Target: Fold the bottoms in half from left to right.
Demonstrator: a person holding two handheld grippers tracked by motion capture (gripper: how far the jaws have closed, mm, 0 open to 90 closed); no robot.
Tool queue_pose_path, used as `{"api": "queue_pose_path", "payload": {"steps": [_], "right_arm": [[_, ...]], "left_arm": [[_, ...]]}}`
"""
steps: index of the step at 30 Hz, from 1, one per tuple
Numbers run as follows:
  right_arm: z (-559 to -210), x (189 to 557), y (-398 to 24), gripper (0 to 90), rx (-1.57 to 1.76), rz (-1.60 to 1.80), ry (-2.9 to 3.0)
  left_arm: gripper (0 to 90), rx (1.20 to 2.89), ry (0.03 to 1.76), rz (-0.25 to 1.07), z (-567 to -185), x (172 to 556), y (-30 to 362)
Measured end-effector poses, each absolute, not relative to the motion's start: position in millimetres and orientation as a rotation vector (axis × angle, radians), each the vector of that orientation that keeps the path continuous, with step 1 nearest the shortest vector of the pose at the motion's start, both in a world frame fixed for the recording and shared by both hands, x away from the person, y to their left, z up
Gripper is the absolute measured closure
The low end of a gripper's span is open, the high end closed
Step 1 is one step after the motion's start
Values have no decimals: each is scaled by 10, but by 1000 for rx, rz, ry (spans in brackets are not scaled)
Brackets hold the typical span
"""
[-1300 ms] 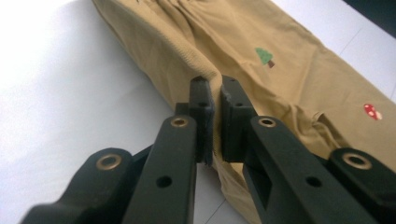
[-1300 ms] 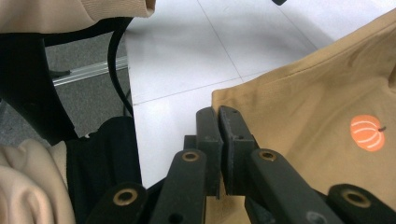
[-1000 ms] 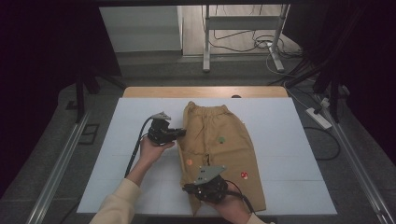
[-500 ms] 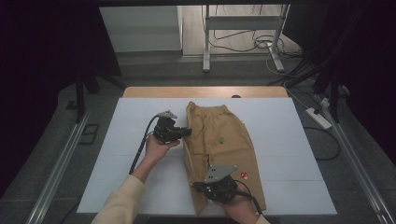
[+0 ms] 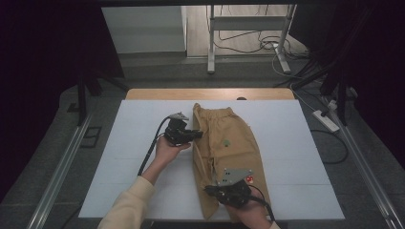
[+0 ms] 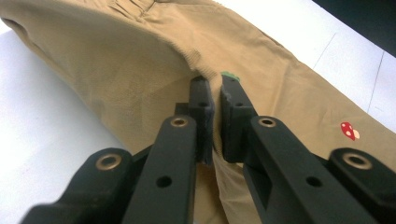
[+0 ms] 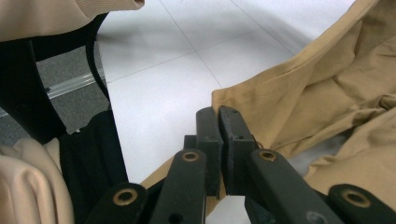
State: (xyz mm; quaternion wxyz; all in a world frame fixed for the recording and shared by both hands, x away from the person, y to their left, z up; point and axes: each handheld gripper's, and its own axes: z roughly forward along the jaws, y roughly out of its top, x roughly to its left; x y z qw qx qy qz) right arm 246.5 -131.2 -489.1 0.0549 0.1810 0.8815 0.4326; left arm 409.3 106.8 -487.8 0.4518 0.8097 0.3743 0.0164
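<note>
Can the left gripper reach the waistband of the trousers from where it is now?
Probably yes. The left gripper is shut on the near-side edge of the trousers, and the waistband lies just beyond it on the white table, with nothing between them. It would first have to let go of the cloth.

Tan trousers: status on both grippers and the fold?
Left gripper shut on tan trousers at the side edge. Right gripper shut on the hem end. Trousers lie folded lengthwise on the white table. Nothing in the way.
</note>
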Motion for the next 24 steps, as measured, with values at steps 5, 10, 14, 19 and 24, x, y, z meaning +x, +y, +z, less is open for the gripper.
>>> {"api": "queue_pose_path", "payload": {"steps": [5, 10, 14, 19, 24], "right_arm": [[-4886, 2464, -1356, 869, 562, 1316, 2668], [-4874, 2452, -1400, 869, 573, 1323, 2660], [-4877, 2459, -1439, 869, 588, 1324, 2654], [-4885, 2462, -1472, 869, 597, 1318, 2655], [-4888, 2467, -1527, 869, 615, 1308, 2654]], "left_arm": [[843, 2002, 922, 38, -4874, 4106, 1022], [842, 2017, 910, 44, -4851, 4127, 963], [842, 2015, 910, 38, -4853, 4141, 932], [842, 2017, 907, 32, -4859, 4149, 896], [842, 2022, 903, 31, -4851, 4163, 853]]}}
